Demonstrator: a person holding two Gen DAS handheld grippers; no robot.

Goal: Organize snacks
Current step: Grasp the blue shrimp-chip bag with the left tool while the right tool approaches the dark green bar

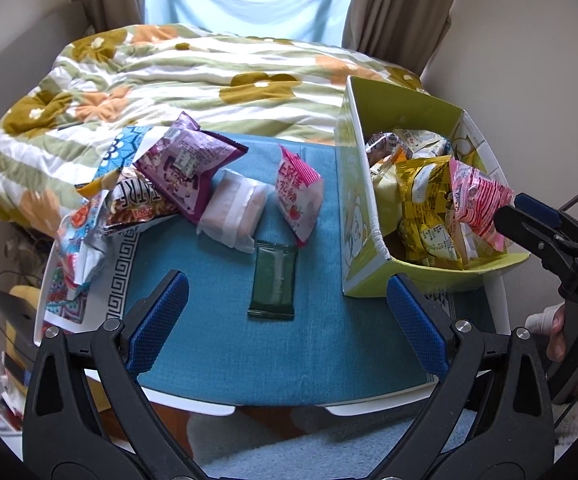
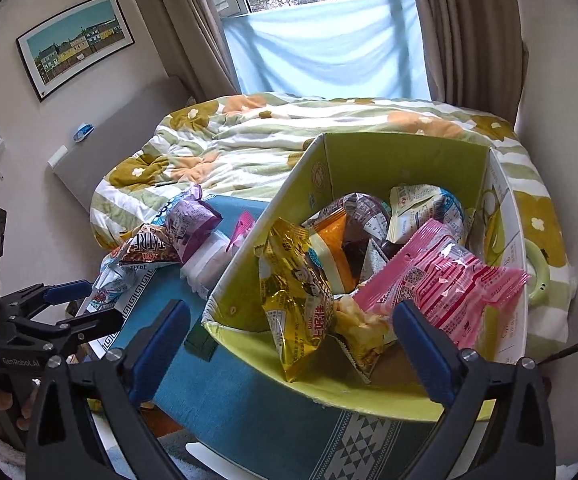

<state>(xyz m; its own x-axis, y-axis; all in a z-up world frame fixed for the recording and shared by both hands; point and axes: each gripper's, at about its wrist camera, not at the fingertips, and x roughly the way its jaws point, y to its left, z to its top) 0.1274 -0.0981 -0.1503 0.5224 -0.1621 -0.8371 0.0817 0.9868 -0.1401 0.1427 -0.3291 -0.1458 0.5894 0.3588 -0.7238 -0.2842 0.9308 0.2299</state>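
A green cardboard box [image 1: 363, 248] [image 2: 405, 160] stands at the table's right, holding several snack packets, among them a pink one [image 2: 445, 280] [image 1: 479, 204] and a gold one [image 2: 297, 300]. On the blue cloth [image 1: 289, 352] lie a dark green bar [image 1: 273, 280], a pink packet [image 1: 299, 196], a white wrapped cake [image 1: 235, 210], a purple bag [image 1: 187, 164] and a pile of bags [image 1: 129, 200] at the left. My left gripper [image 1: 287, 320] is open and empty, just before the green bar. My right gripper [image 2: 291, 344] is open and empty at the box's near rim.
A bed with a flowered quilt [image 1: 209, 76] lies behind the table. Curtains [image 2: 461, 32] and a window are at the back. The table's white front edge [image 1: 341, 408] is near. The right gripper shows in the left view [image 1: 529, 216], at the box's right side.
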